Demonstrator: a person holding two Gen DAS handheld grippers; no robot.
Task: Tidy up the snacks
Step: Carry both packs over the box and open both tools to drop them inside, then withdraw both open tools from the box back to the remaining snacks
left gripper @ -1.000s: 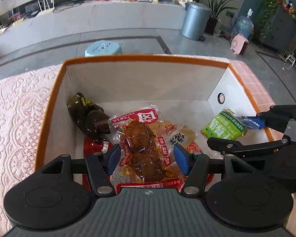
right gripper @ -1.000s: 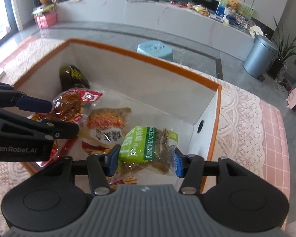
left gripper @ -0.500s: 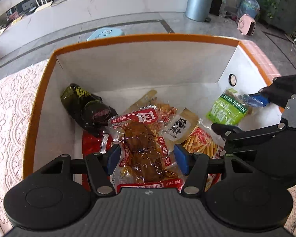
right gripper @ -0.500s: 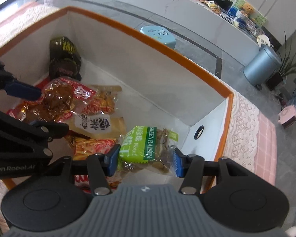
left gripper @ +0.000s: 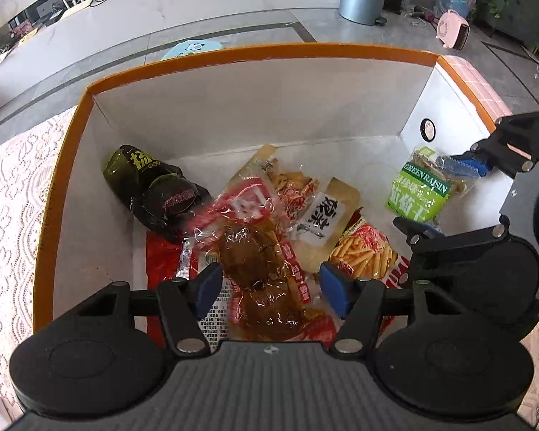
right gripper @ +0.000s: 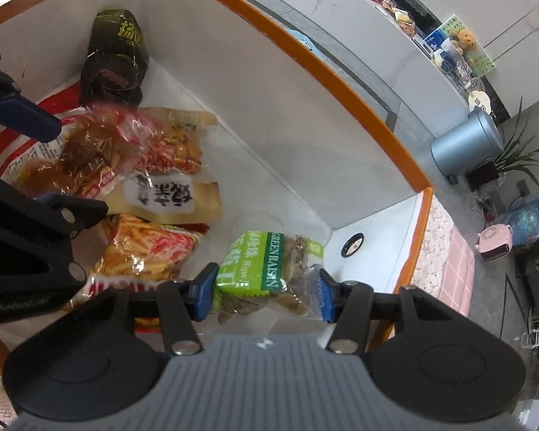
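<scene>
While both grippers hang inside the orange-rimmed box (left gripper: pixel 240 52):
Left gripper (left gripper: pixel 271 287): jaws opening, letting go of the clear braised-meat pouch (left gripper: pixel 255 262) onto the snack pile
Right gripper (right gripper: pixel 262 292): clamped on the green raisin packet (right gripper: pixel 258 262), held low near the box's corner
Handling: both look light, crinkly and slippery; best gripped across the flat sealed edges

In the left wrist view the box (left gripper: pixel 68 165) fills the middle of the frame, standing on a lace cloth (left gripper: pixel 7 194) at the left edge. Inside, a dark pouch (left gripper: pixel 151 194) lies at centre left. A clear meat pack (left gripper: pixel 255 258) lies on other packets in the lower middle, with a fries packet (left gripper: pixel 363 251) to its right. The raisin packet (left gripper: pixel 420 190) is at centre right, near the box's right wall.
</scene>
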